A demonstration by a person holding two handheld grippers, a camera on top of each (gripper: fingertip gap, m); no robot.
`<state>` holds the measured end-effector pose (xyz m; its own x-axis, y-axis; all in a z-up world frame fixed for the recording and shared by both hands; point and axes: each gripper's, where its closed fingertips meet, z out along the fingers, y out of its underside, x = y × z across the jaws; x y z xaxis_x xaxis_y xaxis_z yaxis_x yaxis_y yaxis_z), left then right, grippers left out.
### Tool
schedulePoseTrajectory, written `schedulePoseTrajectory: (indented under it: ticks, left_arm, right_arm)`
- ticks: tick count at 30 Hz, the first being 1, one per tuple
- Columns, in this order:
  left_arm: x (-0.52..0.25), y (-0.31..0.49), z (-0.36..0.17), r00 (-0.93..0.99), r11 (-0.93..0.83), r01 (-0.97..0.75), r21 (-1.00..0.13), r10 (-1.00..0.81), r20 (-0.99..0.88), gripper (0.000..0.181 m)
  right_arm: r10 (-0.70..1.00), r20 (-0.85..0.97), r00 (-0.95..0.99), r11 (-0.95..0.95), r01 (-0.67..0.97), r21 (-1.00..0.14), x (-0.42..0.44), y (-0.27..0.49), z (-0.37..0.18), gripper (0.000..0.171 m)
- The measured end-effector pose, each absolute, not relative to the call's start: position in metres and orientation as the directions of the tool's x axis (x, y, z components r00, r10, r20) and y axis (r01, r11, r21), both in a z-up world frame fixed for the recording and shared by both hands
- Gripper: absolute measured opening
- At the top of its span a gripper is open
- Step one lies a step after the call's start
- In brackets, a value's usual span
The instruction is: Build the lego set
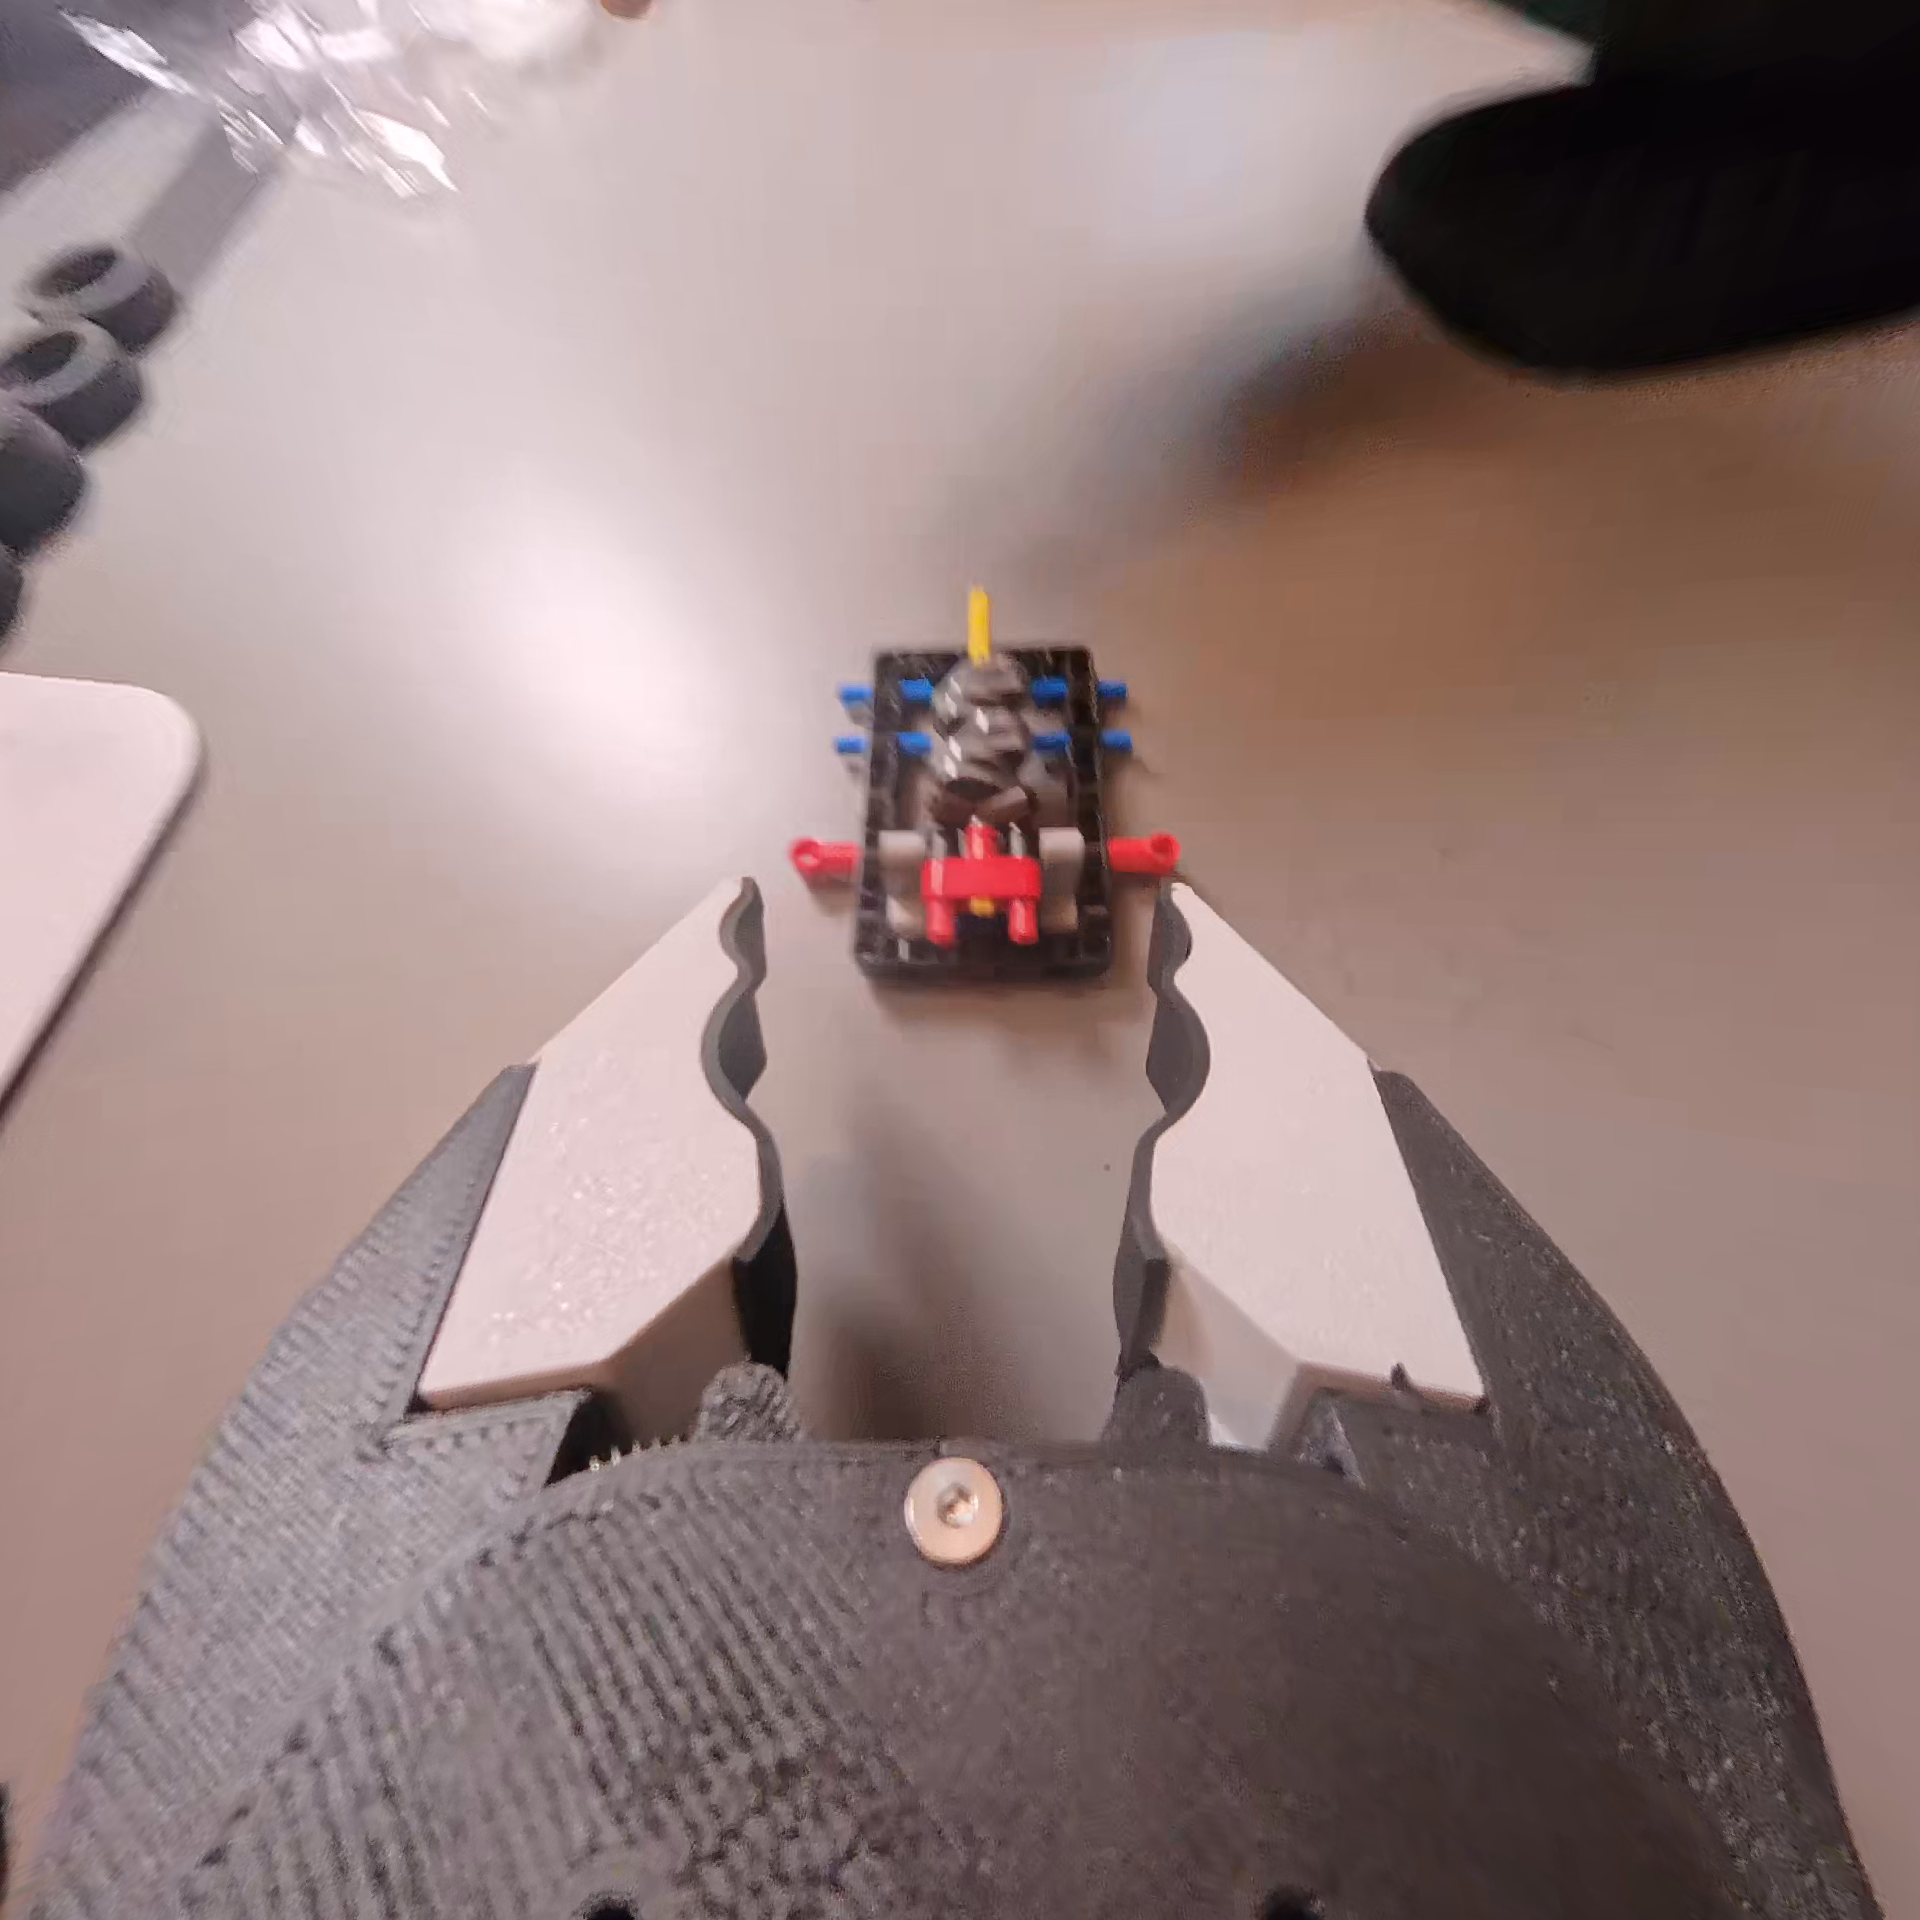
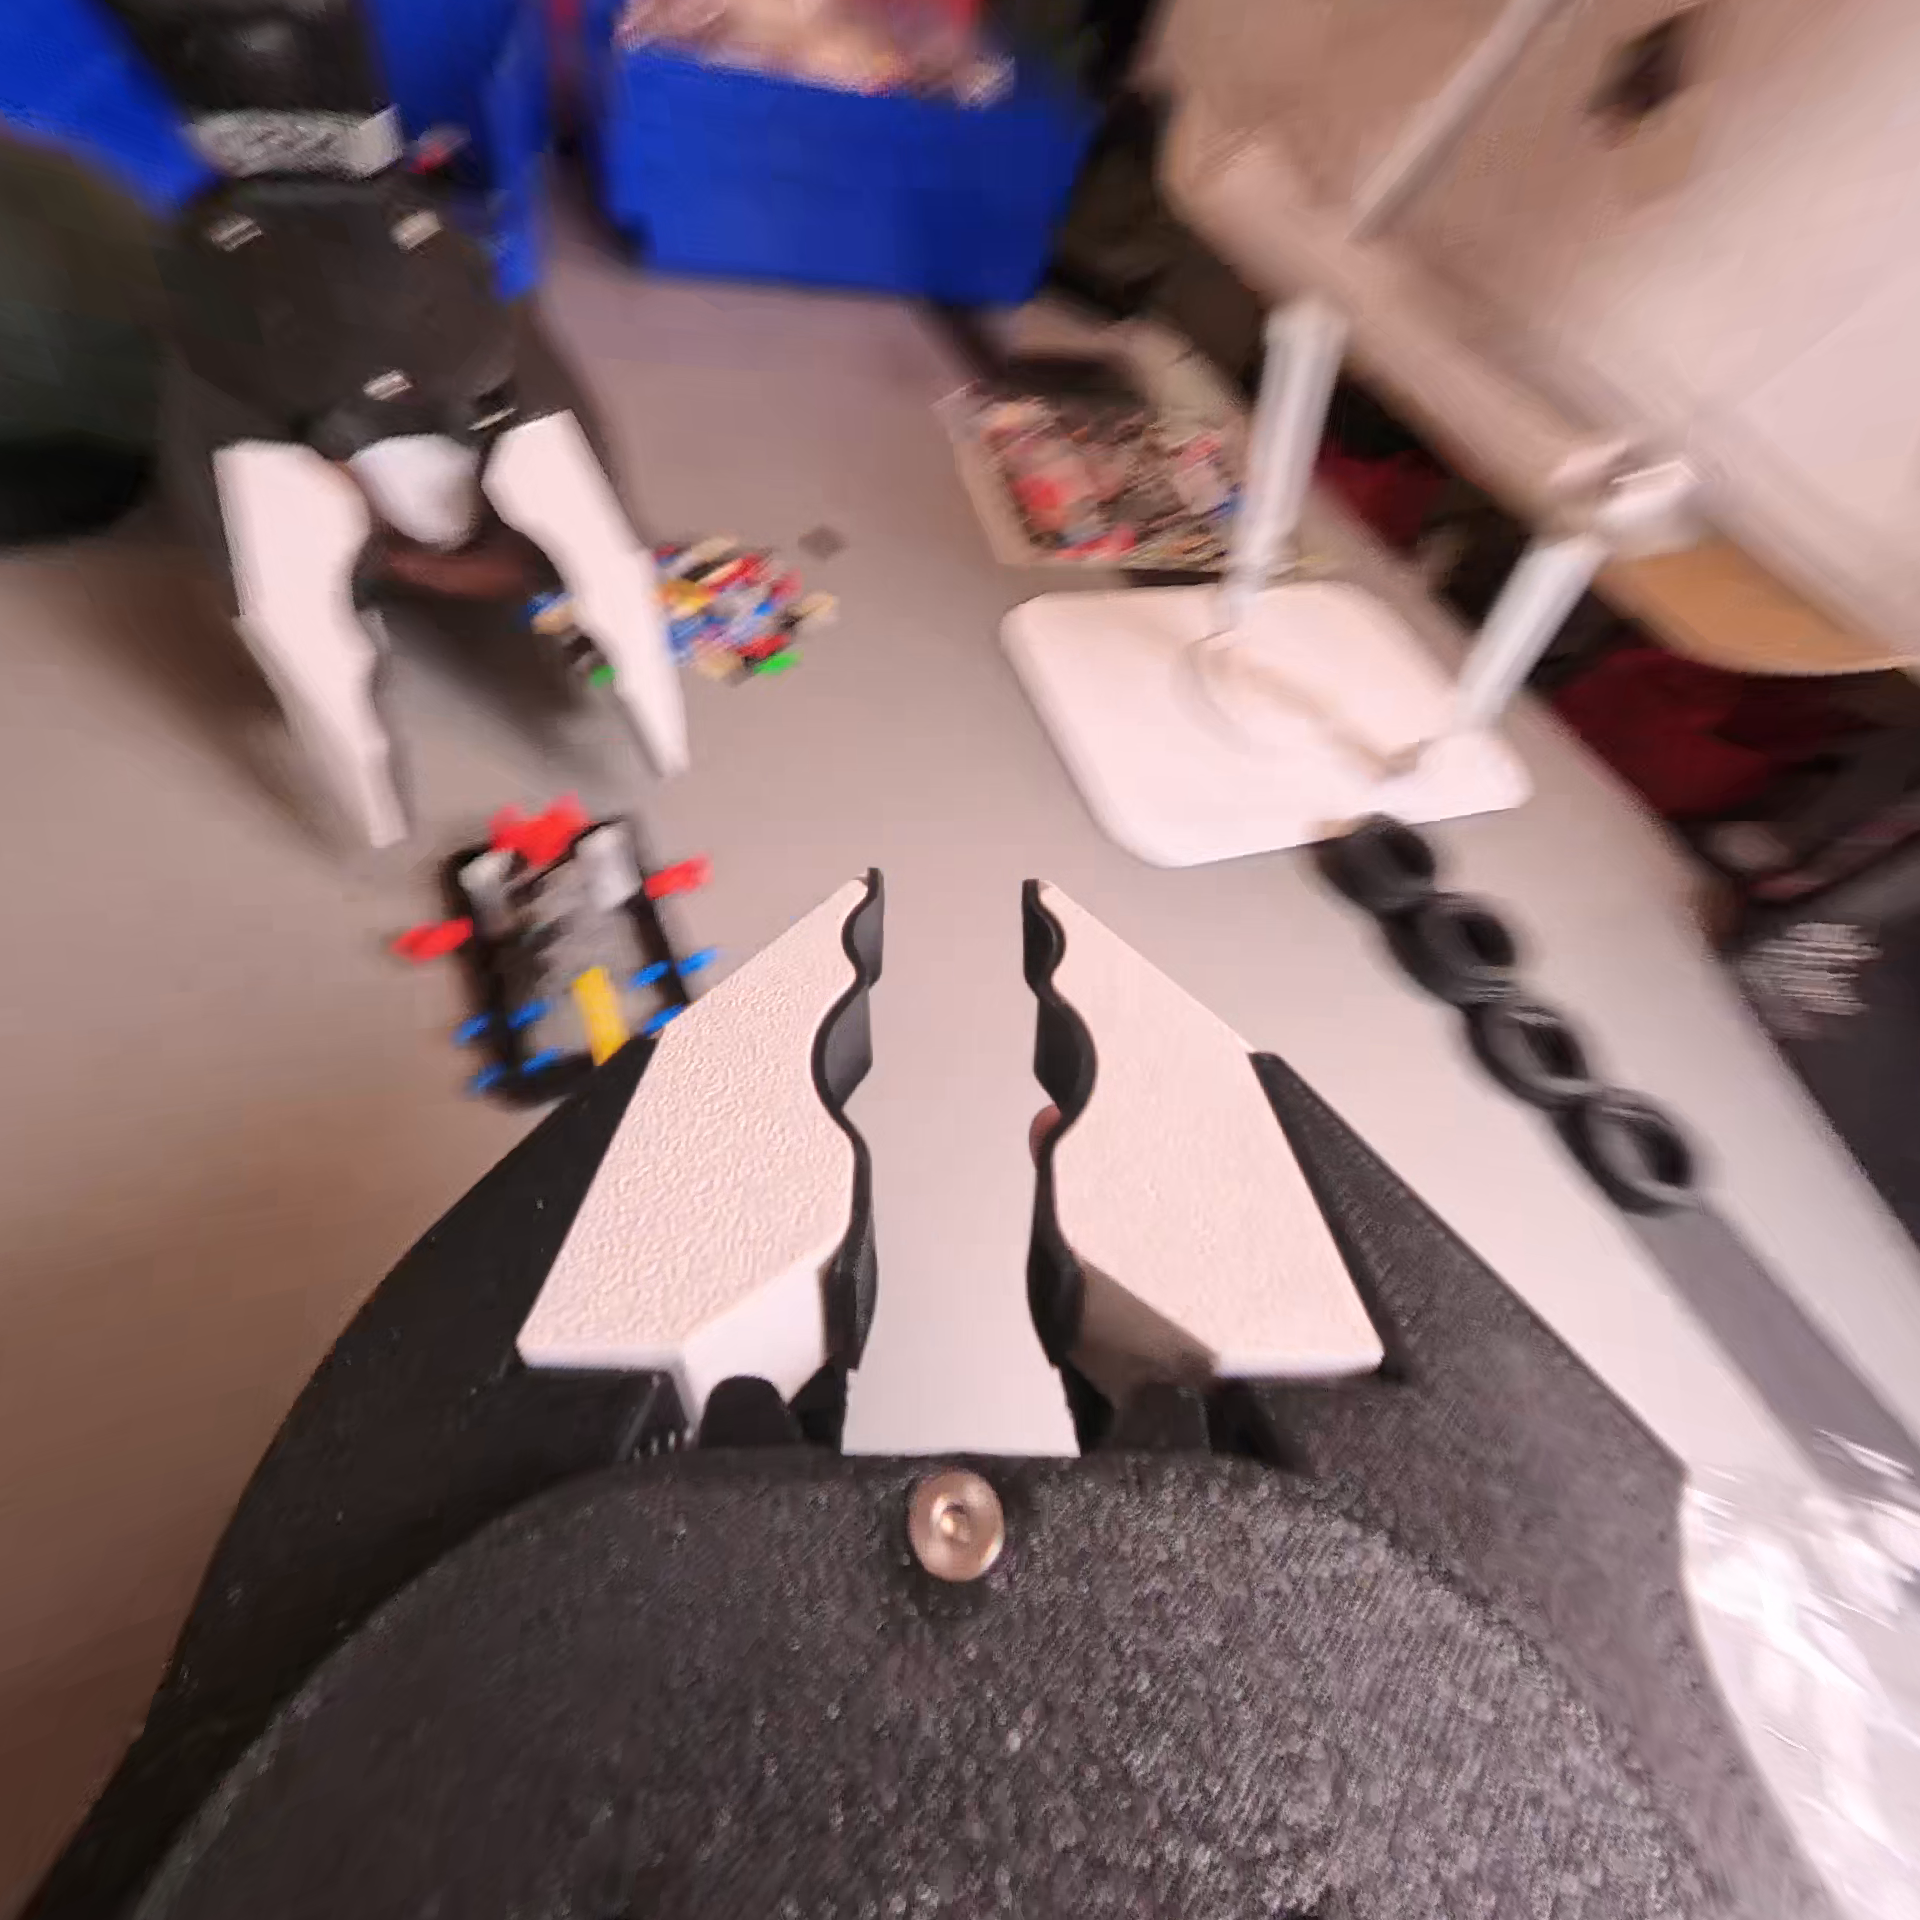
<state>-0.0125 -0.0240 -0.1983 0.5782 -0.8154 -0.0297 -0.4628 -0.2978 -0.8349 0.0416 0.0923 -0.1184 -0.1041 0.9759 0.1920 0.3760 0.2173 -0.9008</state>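
The lego build (image 1: 982, 821) is a black rectangular frame with grey gears, blue pins, red pins and a yellow axle, lying flat on the grey table (image 1: 520, 468). My left gripper (image 1: 961, 899) is wide open and empty, its fingertips just short of the frame's near end, one on each side. The build also shows in the right wrist view (image 2: 566, 961), left of my right gripper (image 2: 951, 883). That gripper is open with a narrow gap and holds nothing, over bare table. The left gripper (image 2: 530, 795) shows there beyond the build.
Several black tyres (image 2: 1507, 987) lie in a row at the right, also at the left edge of the left wrist view (image 1: 73, 353). A white stand base (image 2: 1257, 707), a pile of loose bricks (image 2: 727, 613), a booklet (image 2: 1112, 478), blue bins (image 2: 831, 166) and a clear bag (image 1: 332, 94) lie around. The gap from one gripper's tips to the other's is roughly 15 cm.
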Motion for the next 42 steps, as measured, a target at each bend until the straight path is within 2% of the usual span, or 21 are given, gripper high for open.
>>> schedulePoseTrajectory:
  ticks: [4,8,12,15,22,26,29,30,31,33,35,37,38,42]
  left_arm:
    - [-0.051,0.015,-0.135,0.718,-0.251,-0.282,-0.926,-0.695,-0.03,0.068]
    - [-0.094,0.057,-0.069,0.86,-0.123,-0.176,-0.977,-0.502,-0.092,0.065]
    - [-0.123,0.083,-0.033,0.933,-0.06,-0.109,-0.992,-0.35,-0.082,0.062]
    - [-0.134,0.087,-0.026,0.945,-0.026,-0.091,-0.996,-0.318,-0.078,0.06]
    - [-0.158,0.091,-0.047,0.962,-0.062,-0.048,-0.997,-0.273,-0.029,0.055]
    - [-0.173,0.094,-0.045,0.977,-0.063,-0.031,-0.998,-0.213,-0.017,0.054]
    - [-0.2,0.099,-0.042,0.995,-0.072,-0.005,-0.997,-0.095,0.002,0.05]
    - [-0.211,0.101,-0.04,0.998,-0.074,0.019,-0.997,-0.06,0.023,0.051]
    - [-0.222,0.104,-0.039,0.998,-0.075,0.048,-0.996,-0.03,0.05,0.051]
    - [-0.247,0.112,-0.039,0.993,-0.081,0.117,-0.99,0.039,0.114,0.051]
    - [-0.269,0.124,-0.04,0.977,-0.078,0.202,-0.976,0.082,0.195,0.055]
    - [-0.278,0.136,-0.04,0.959,-0.079,0.281,-0.956,0.072,0.276,0.056]
    - [-0.281,0.141,-0.039,0.949,-0.077,0.312,-0.947,0.066,0.308,0.053]
    - [-0.285,0.143,-0.037,0.941,-0.069,0.337,-0.939,0.065,0.333,0.017]
  right_arm:
    - [0.932,0.275,0.235,0.211,0.265,-0.941,0.028,0.175,-0.048,0.033]
    - [0.805,0.331,0.492,0.236,0.246,-0.94,0.005,0.251,0.0,0.058]
    - [0.741,0.329,0.585,0.174,0.306,-0.936,-0.024,0.3,0.001,0.081]
    - [0.725,0.293,0.624,0.124,0.301,-0.946,-0.038,0.311,-0.008,0.085]
    - [0.739,0.227,0.634,0.138,0.187,-0.973,-0.043,0.305,-0.007,0.071]
    - [0.722,0.217,0.657,0.147,0.16,-0.976,-0.035,0.307,0.0,0.033]
    - [0.752,0.236,0.616,0.161,0.175,-0.971,-0.04,0.299,-0.001,0.011]
    - [0.761,0.247,0.6,0.17,0.183,-0.968,-0.042,0.296,-0.002,0.011]
    - [0.751,0.264,0.605,0.184,0.192,-0.964,-0.042,0.295,-0.001,0.016]
    - [0.704,0.281,0.652,0.207,0.19,-0.96,-0.035,0.299,0.007,0.038]
    - [0.678,0.222,0.701,0.161,0.153,-0.975,-0.029,0.308,0.013,0.068]
    - [0.694,0.166,0.701,0.091,0.143,-0.985,-0.035,0.314,0.009,0.088]
    - [0.709,0.154,0.688,0.072,0.146,-0.987,-0.041,0.313,0.007,0.087]
    - [0.729,0.126,0.673,0.052,0.13,-0.99,-0.051,0.309,0.007,0.082]
